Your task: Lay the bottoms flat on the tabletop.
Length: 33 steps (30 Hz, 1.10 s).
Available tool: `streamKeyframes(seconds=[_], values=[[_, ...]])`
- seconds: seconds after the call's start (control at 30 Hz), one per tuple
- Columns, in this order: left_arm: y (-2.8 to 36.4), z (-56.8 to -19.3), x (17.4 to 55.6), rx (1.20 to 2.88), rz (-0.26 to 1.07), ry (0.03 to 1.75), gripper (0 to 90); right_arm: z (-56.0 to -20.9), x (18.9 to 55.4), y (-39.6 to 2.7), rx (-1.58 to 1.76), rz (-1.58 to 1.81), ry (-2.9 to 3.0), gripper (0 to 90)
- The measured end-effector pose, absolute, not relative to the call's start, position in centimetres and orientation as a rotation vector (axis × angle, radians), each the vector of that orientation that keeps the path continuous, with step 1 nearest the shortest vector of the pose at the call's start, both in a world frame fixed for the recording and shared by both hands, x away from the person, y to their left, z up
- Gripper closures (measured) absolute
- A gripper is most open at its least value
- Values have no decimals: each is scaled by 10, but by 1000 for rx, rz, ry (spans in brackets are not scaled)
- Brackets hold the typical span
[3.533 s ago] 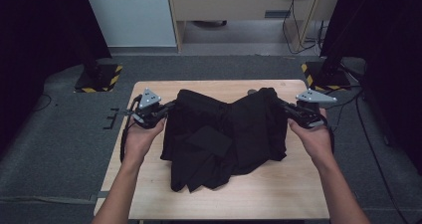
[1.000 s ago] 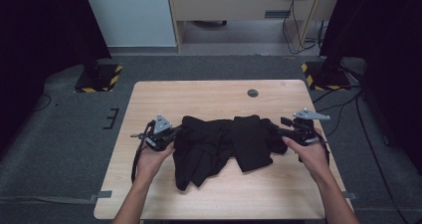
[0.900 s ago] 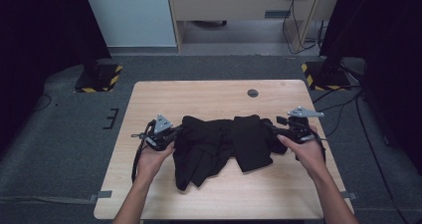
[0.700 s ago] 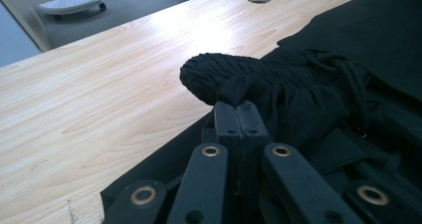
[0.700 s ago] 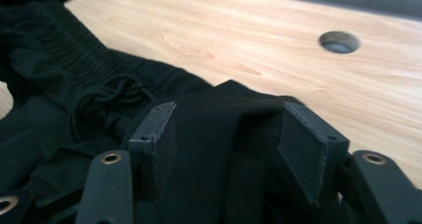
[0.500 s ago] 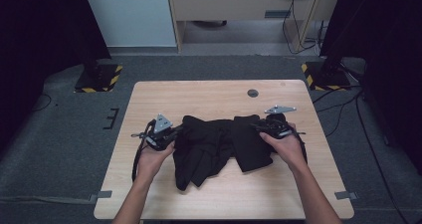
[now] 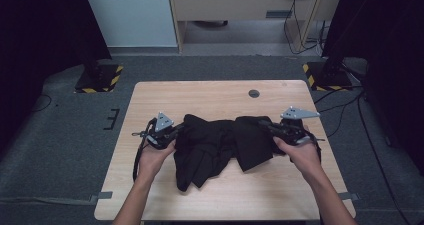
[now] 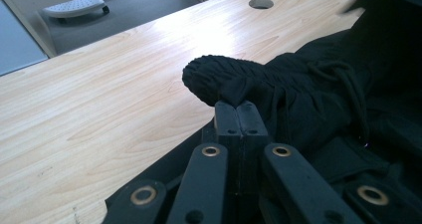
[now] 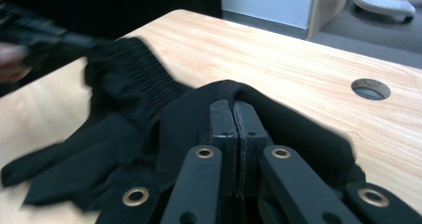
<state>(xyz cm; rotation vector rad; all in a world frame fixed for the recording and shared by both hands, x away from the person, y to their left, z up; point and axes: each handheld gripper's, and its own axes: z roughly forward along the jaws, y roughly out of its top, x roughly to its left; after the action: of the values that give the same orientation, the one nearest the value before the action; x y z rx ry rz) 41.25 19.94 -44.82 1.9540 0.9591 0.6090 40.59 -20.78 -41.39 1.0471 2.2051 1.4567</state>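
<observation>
Counting left to right: one left gripper [image 7: 172,132], one black garment [image 7: 220,145], one right gripper [image 7: 267,127], on one wooden table [image 7: 210,97]. No readable writing or labels. Left gripper lies low near the table's left edge, forearm entering from the front edge, jaws clamped together on the garment's ribbed hem [image 8: 219,79]. Garment is bunched across the table's middle, nearer the front edge. Right gripper points inward from the right side, jaws having just closed, pinching a fold of cloth [image 9: 278,119]. One round hole [image 7: 254,93] sits near the far edge.
</observation>
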Motion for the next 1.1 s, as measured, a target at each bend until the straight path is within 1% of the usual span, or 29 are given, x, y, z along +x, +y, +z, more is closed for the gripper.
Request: streamKeyframes(seconds=[0.1, 0.2, 0.37, 0.4, 0.5, 0.57, 0.67, 0.73, 0.87, 1.03, 1.1], values=[[197, -446, 413, 1949, 609, 959, 900, -424, 382, -210, 1014, 1462, 2248, 889], [195, -445, 414, 1946, 610, 956, 900, -443, 359, -208, 981, 1446, 2312, 890], [193, -445, 413, 1947, 609, 955, 900, -472, 339, -208, 1000, 1371, 2381, 880], [194, -445, 413, 1950, 609, 955, 900, -475, 337, -208, 1000, 1340, 2390, 847], [197, -445, 413, 1949, 613, 960, 900, -473, 333, -214, 1026, 1291, 2362, 602], [199, -445, 413, 1949, 612, 964, 900, -467, 333, -221, 1037, 1291, 2338, 484], [200, -446, 413, 1948, 612, 968, 900, -454, 334, -237, 1044, 1287, 2290, 407], [200, -446, 413, 1944, 609, 969, 900, -447, 339, -248, 1065, 1293, 2246, 402], [198, -447, 413, 1941, 603, 970, 900, -445, 363, -265, 1123, 1241, 2176, 443], [199, -448, 414, 1943, 599, 972, 900, -452, 403, -273, 1218, 1218, 2113, 491], [199, -449, 415, 1938, 591, 977, 900, -459, 418, -270, 1241, 1206, 2135, 526]])
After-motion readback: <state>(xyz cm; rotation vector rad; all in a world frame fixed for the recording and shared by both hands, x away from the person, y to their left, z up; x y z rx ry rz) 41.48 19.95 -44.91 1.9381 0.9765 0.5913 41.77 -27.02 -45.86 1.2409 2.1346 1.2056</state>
